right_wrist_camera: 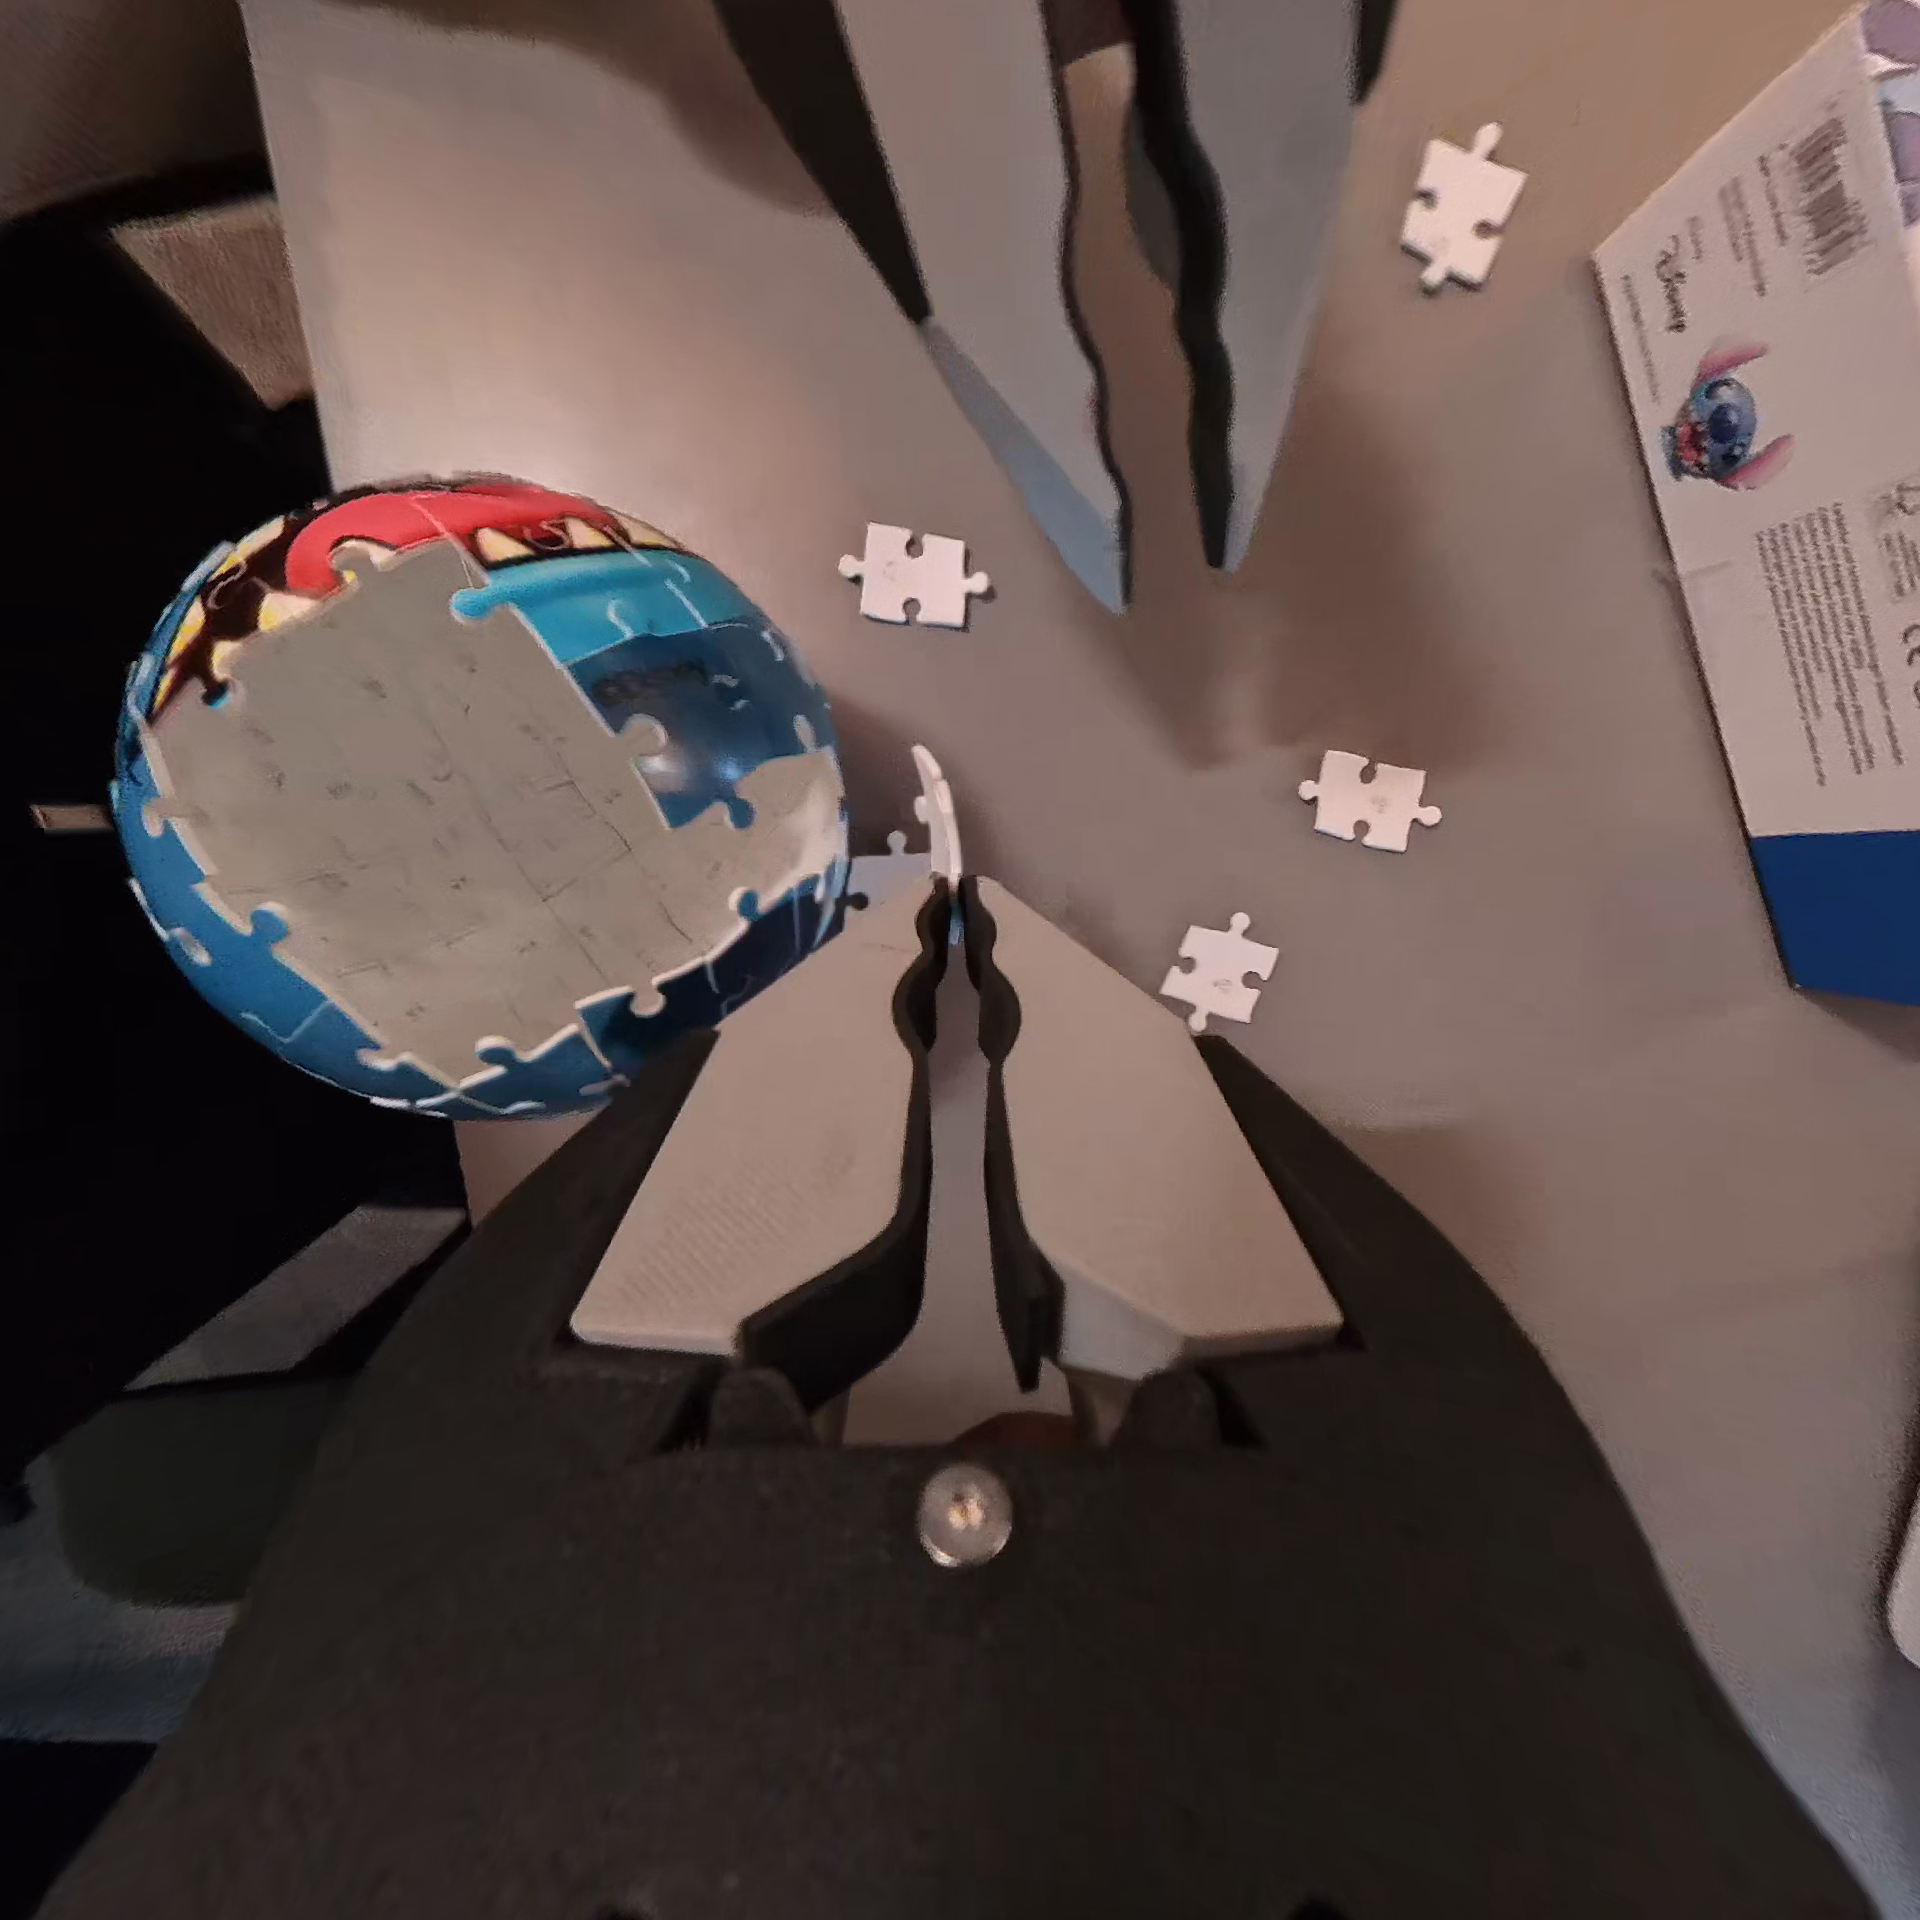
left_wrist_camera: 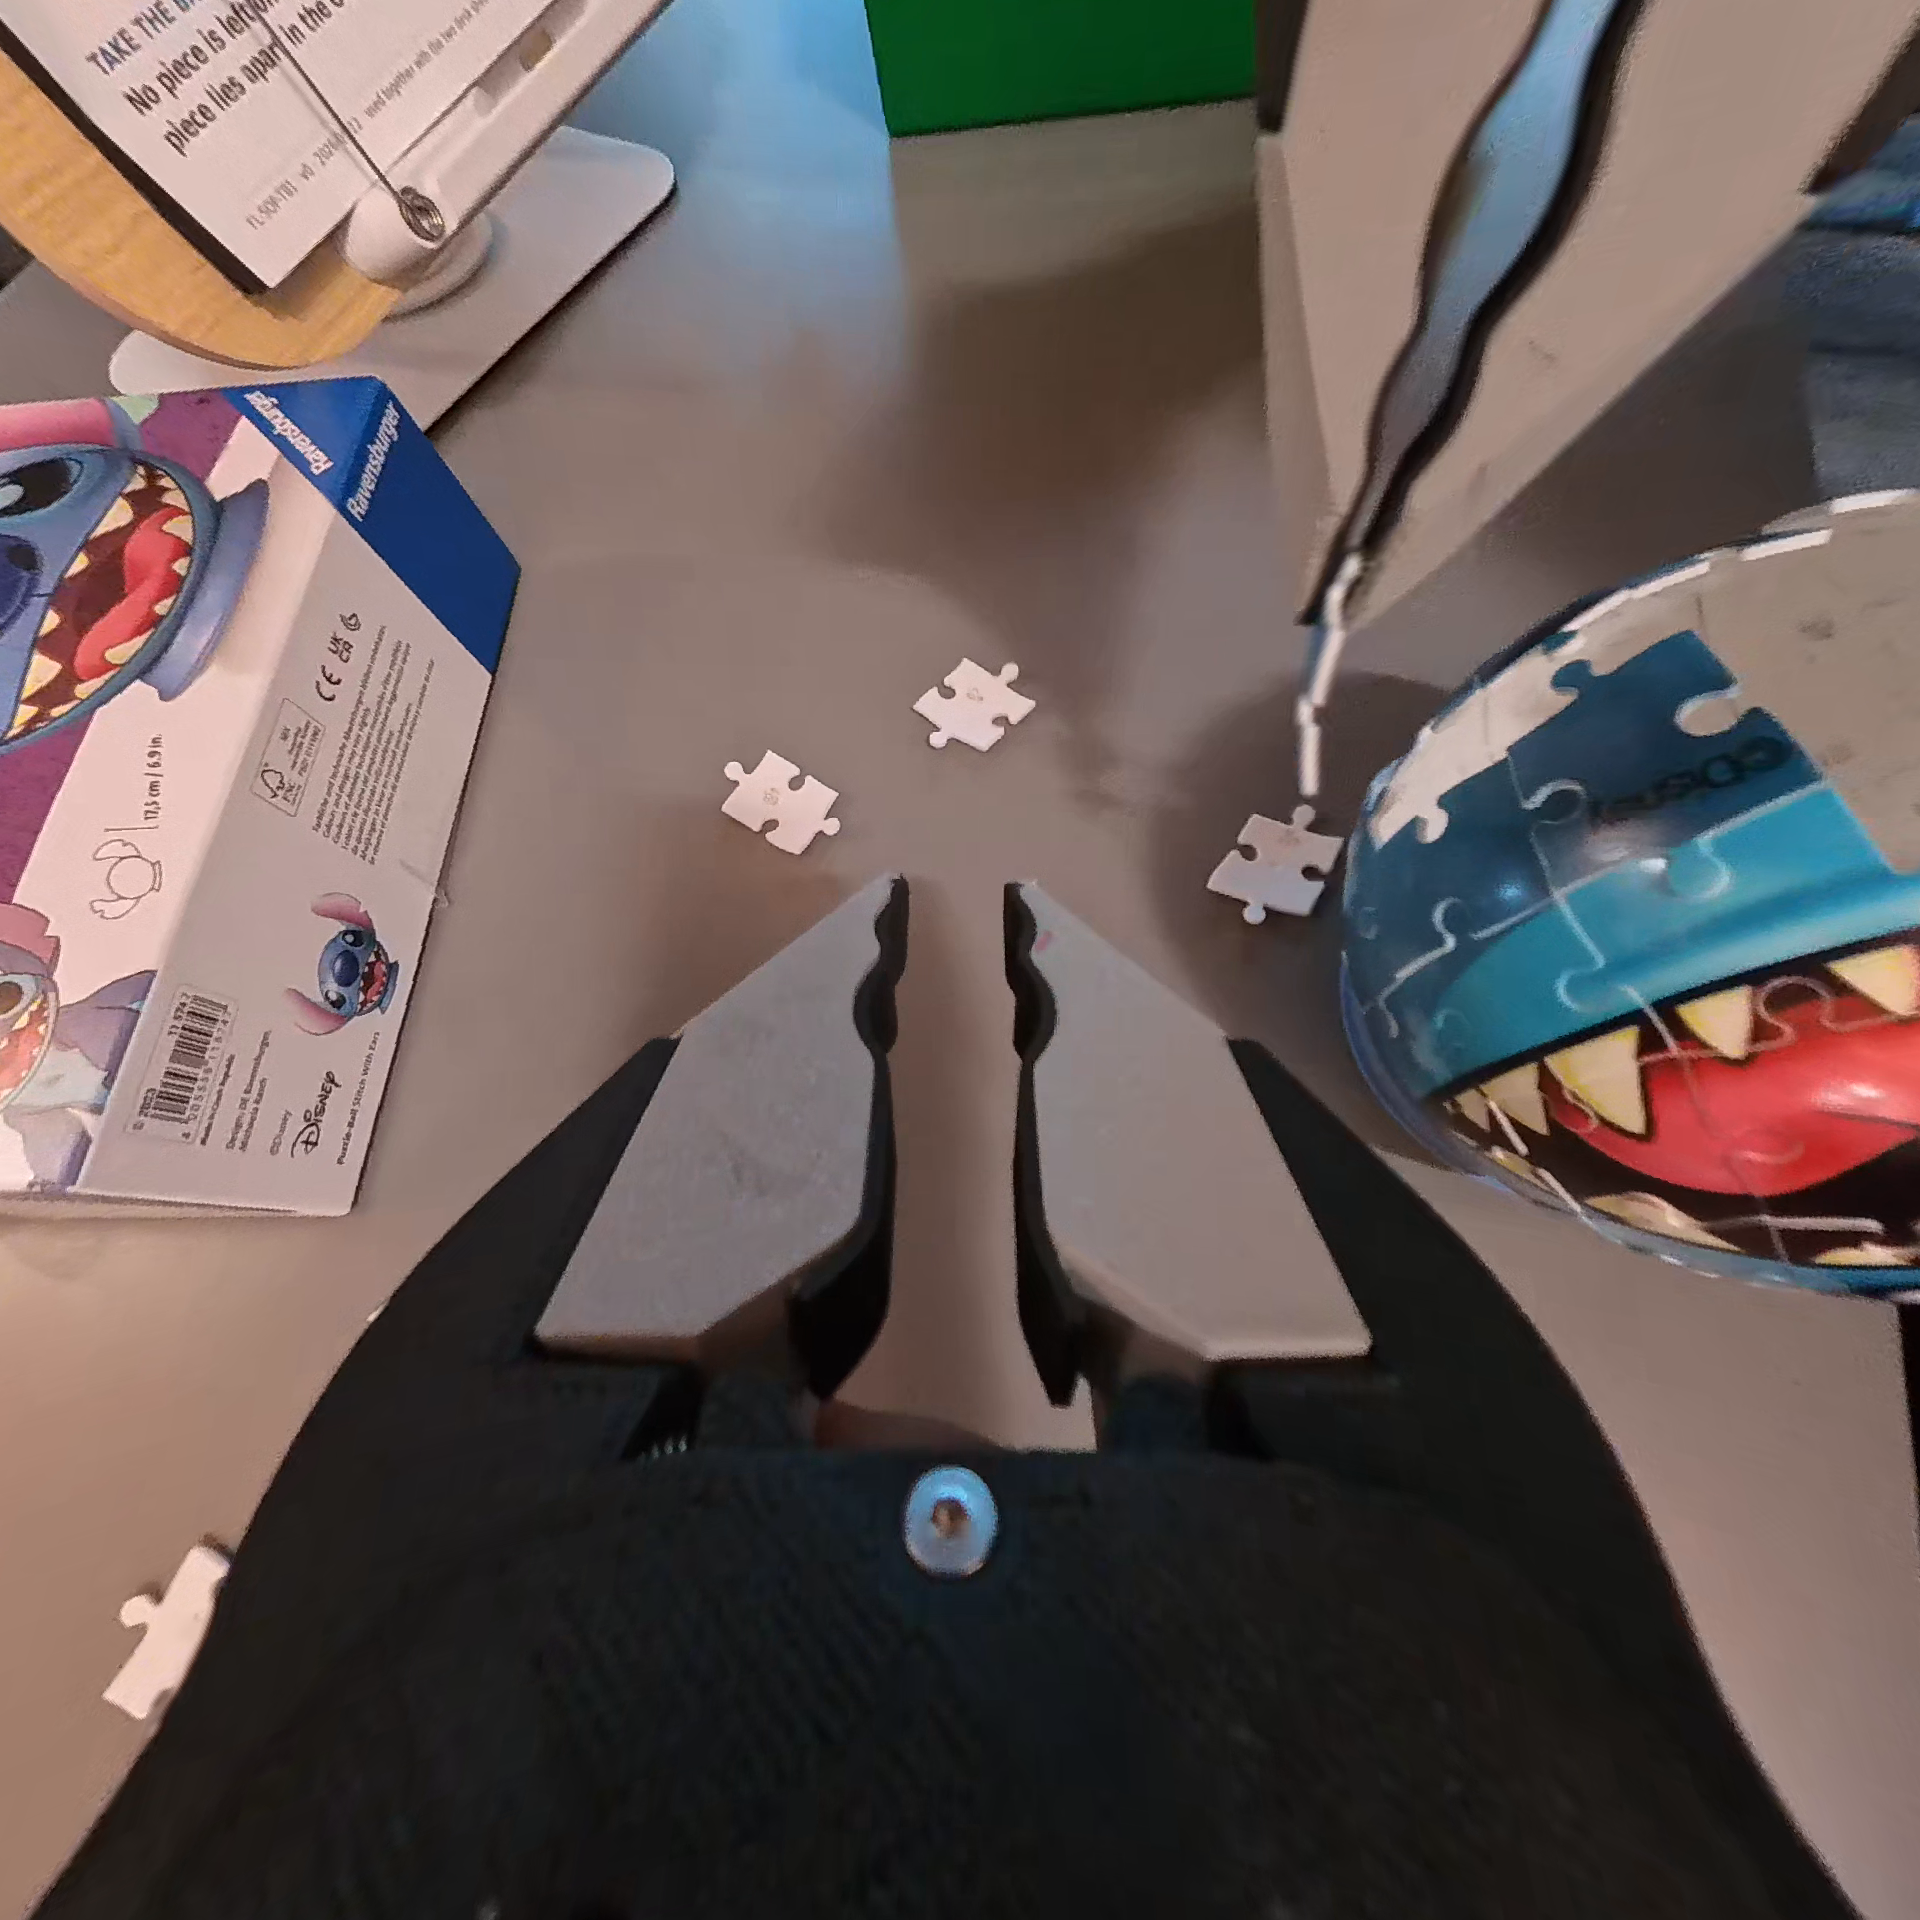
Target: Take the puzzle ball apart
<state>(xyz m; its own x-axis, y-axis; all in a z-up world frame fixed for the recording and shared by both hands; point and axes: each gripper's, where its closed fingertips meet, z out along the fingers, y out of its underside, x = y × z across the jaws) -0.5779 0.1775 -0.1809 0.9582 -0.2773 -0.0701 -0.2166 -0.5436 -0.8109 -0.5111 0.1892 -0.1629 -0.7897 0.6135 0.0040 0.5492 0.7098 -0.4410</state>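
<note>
The puzzle ball (left_wrist_camera: 1621,987) is blue with a toothed red mouth and lies on the grey table to the right of my left gripper (left_wrist_camera: 956,891). In the right wrist view the ball (right_wrist_camera: 468,790) shows a large hole with its grey inside. My left gripper is slightly open and empty, and shows at the top of the right wrist view (right_wrist_camera: 1172,582). My right gripper (right_wrist_camera: 956,889) is shut on a white puzzle piece (right_wrist_camera: 938,810), held edge-on just right of the ball. The left wrist view shows this gripper (left_wrist_camera: 1335,597) and its piece (left_wrist_camera: 1311,727).
Loose white pieces lie face down on the table (left_wrist_camera: 975,703) (left_wrist_camera: 781,801) (left_wrist_camera: 1276,864) (left_wrist_camera: 166,1631). The puzzle's box (left_wrist_camera: 260,790) lies to the left and also shows in the right wrist view (right_wrist_camera: 1787,540). A stand with a printed sheet (left_wrist_camera: 343,114) is at the back left. My right fingertips sit around 8 cm from my left ones.
</note>
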